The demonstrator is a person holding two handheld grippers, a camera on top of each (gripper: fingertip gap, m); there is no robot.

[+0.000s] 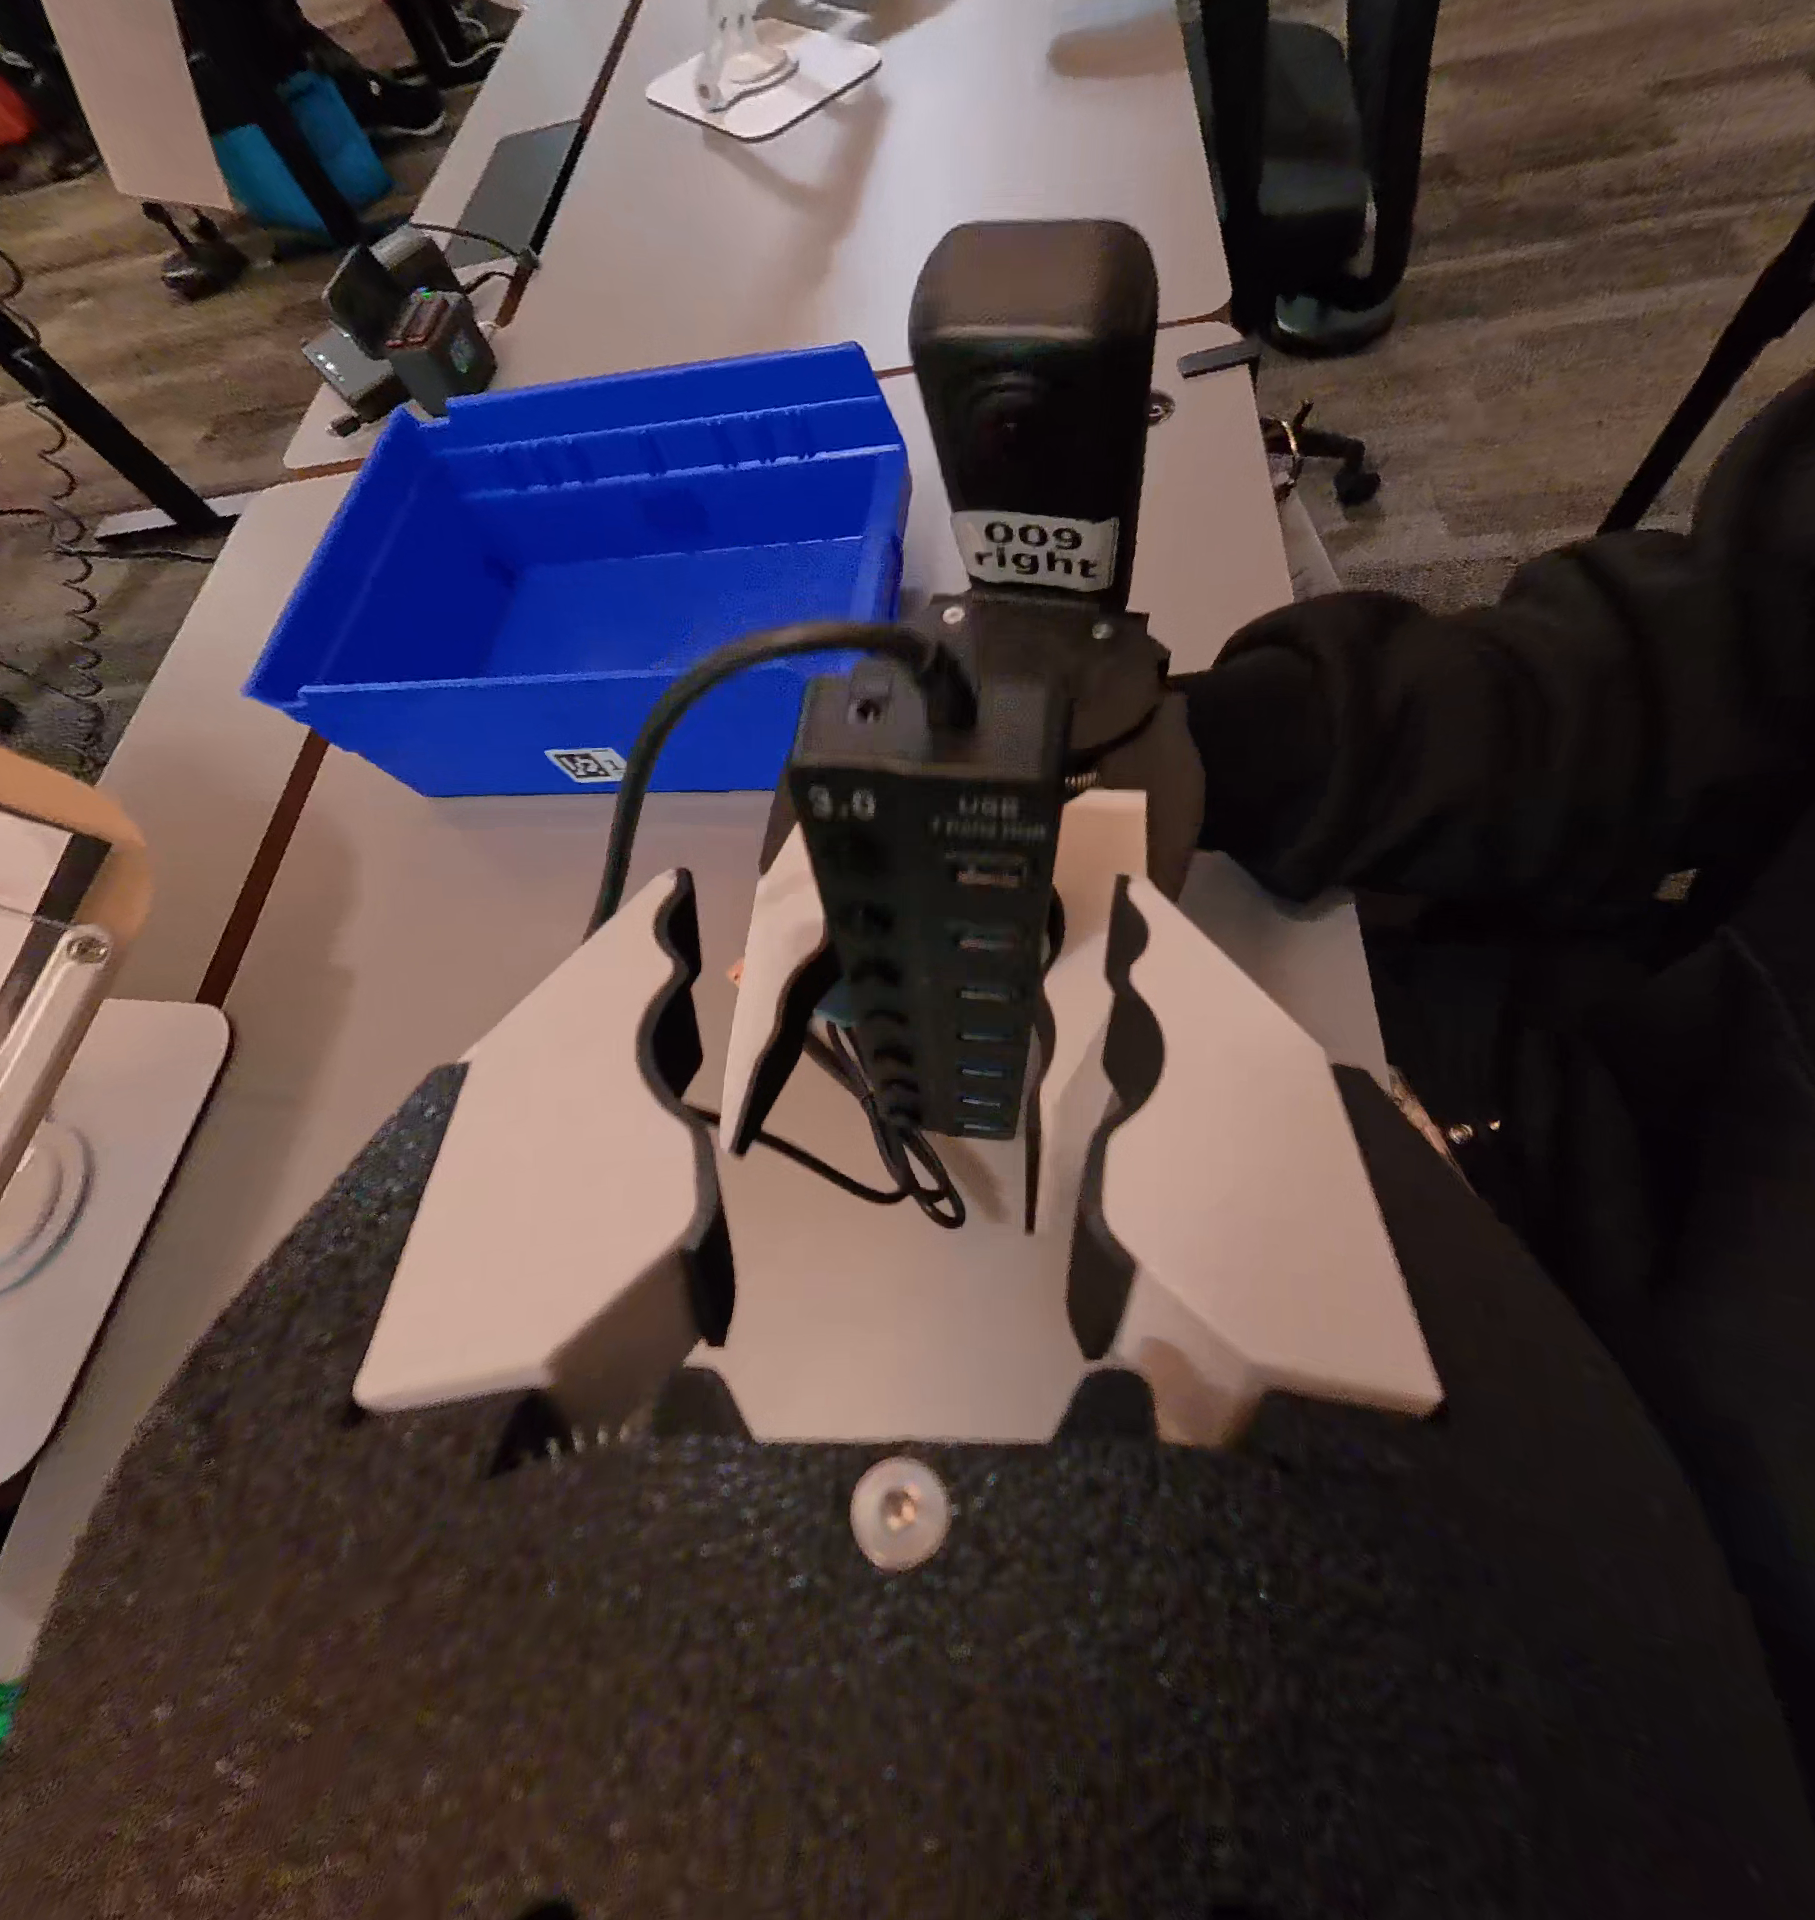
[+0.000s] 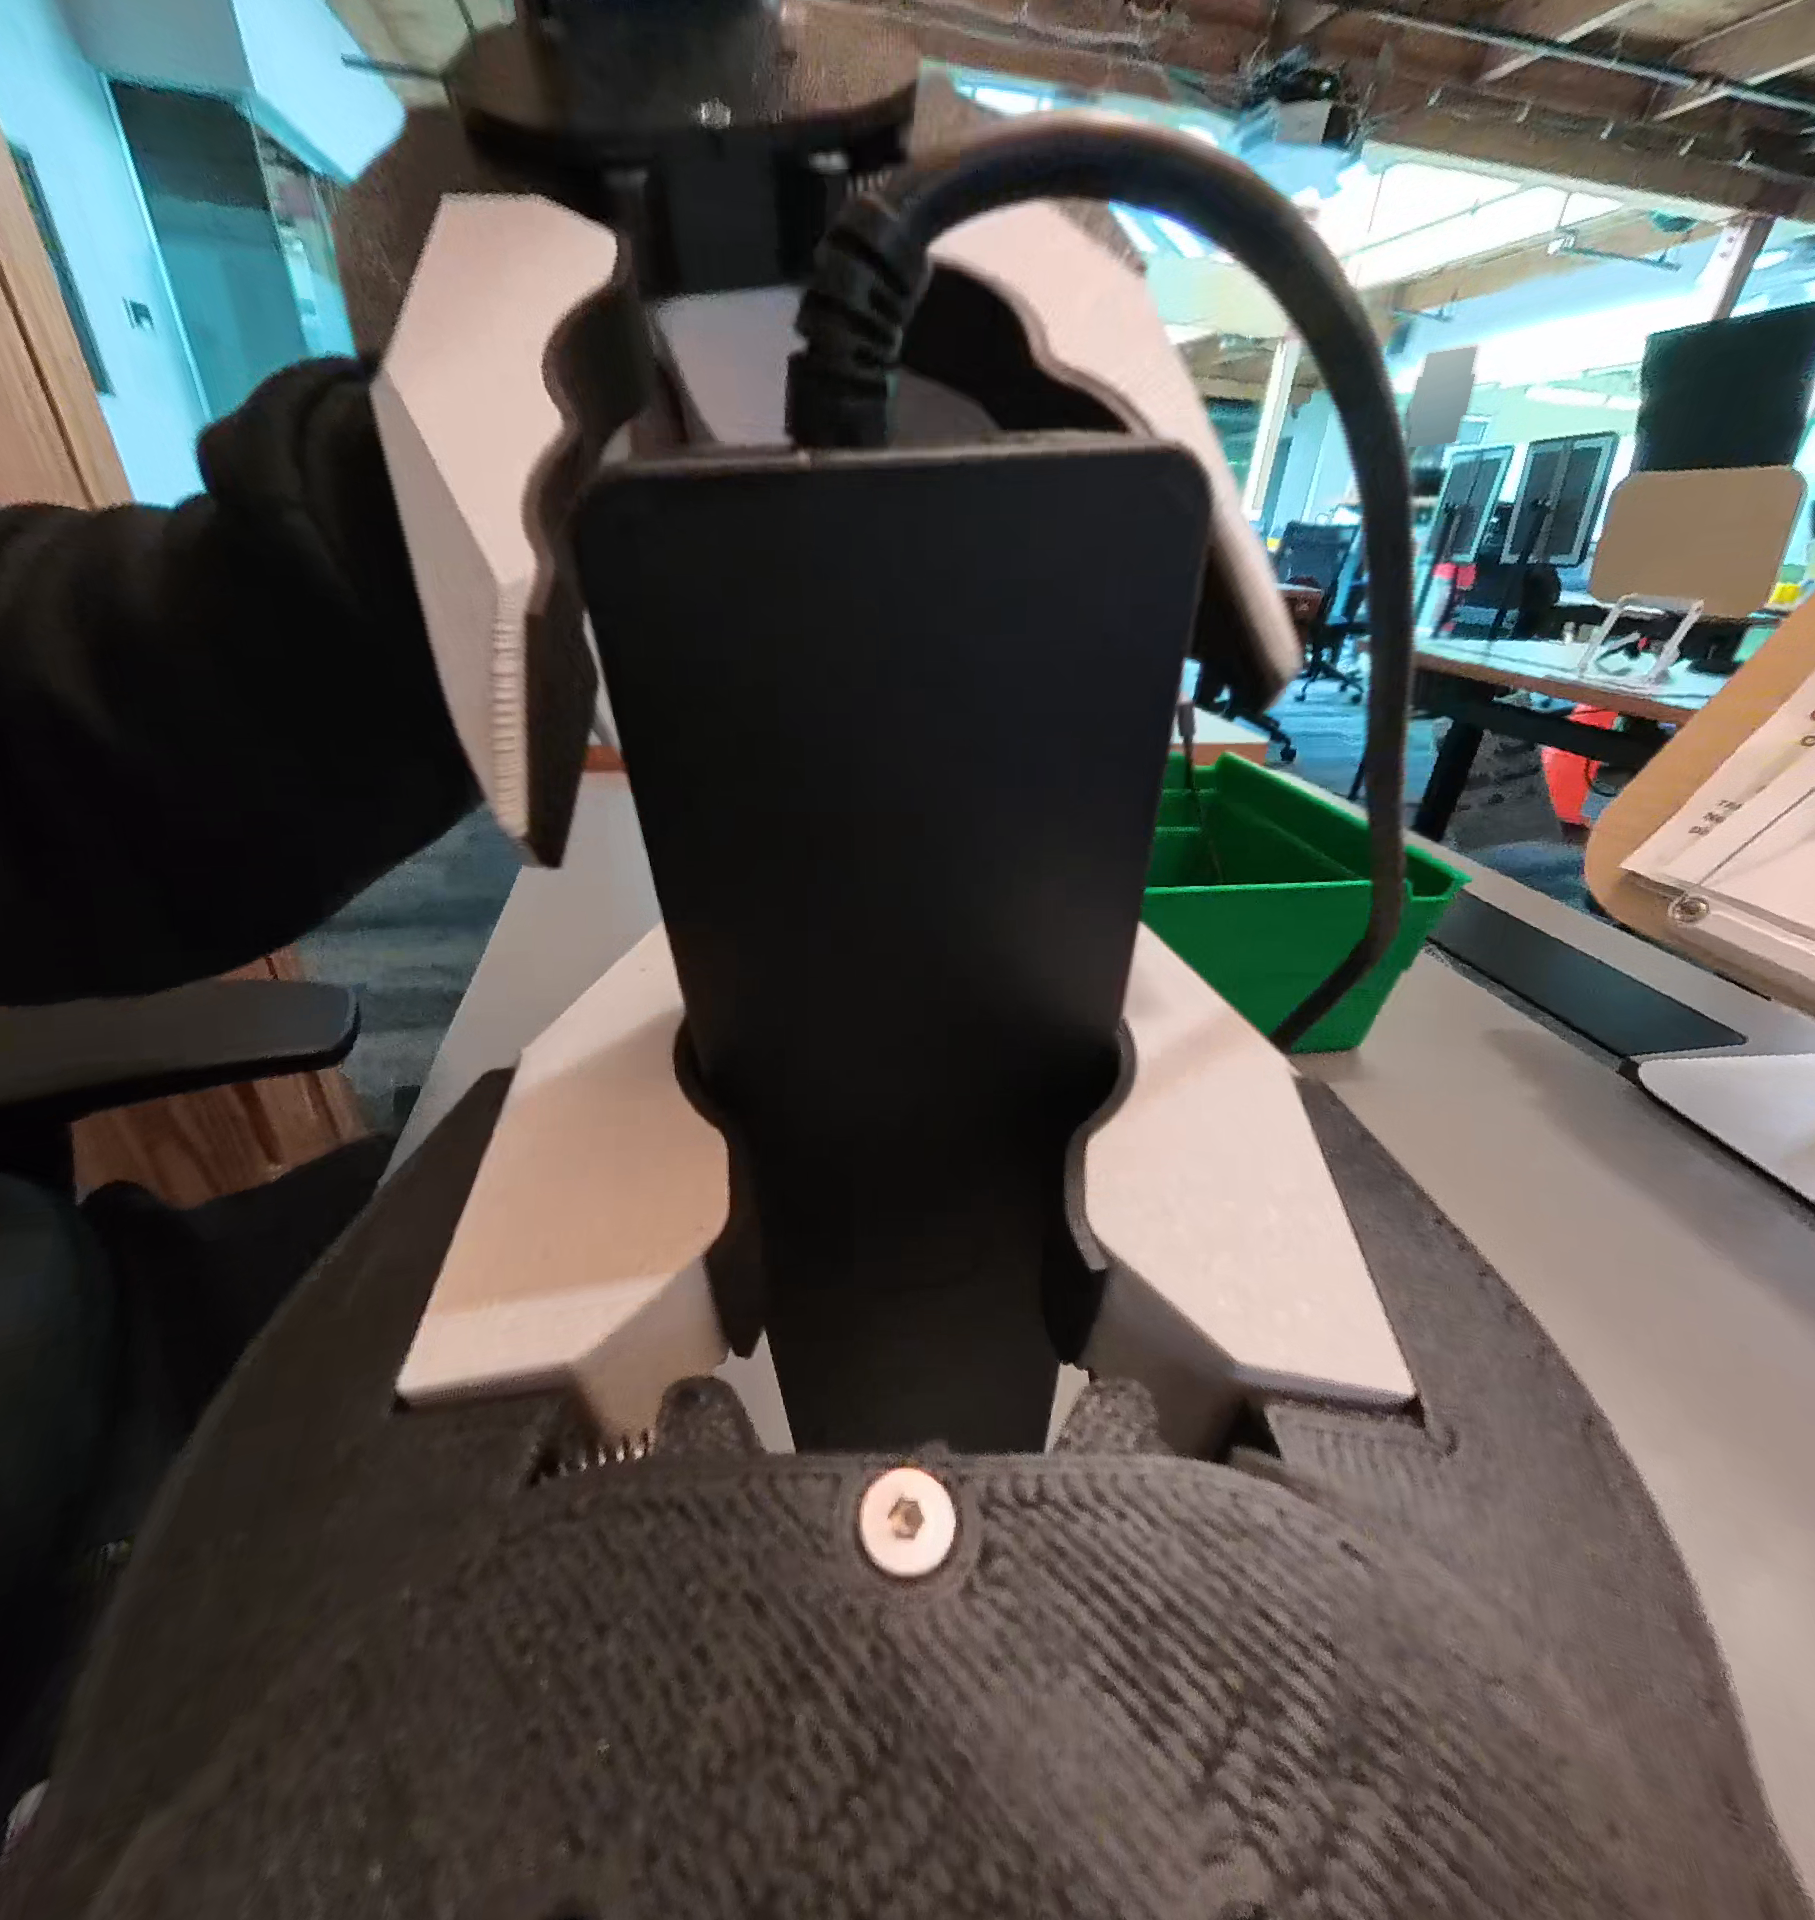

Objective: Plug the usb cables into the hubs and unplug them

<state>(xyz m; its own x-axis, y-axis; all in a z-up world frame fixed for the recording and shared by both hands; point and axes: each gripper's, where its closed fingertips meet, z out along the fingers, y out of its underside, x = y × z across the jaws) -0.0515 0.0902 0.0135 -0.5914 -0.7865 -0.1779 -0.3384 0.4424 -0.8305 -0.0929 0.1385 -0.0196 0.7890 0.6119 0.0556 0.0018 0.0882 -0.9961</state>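
Grey tabletop (image 1: pixel 383 935) carrying blue bin (image 1: pixel 591 582). Right gripper (image 2: pixel 908 1174) is pinching the hub (image 1: pixel 934 935); left gripper (image 1: pixel 898 1091) jaws spread. Close squarely on the hub's edges, avoiding its cable (image 1: pixel 695 717).

A white label (image 1: pixel 1035 551) with black print is on the black camera (image 1: pixel 1033 364), and the hub (image 1: pixel 924 935) has white print near its top end. A small sticker (image 1: pixel 583 767) is on the front wall of the blue bin (image 1: pixel 487 717). A printed sheet (image 2: pixel 1776 821) lies on a tilted board (image 2: pixel 1713 717); its print is too blurred to read.
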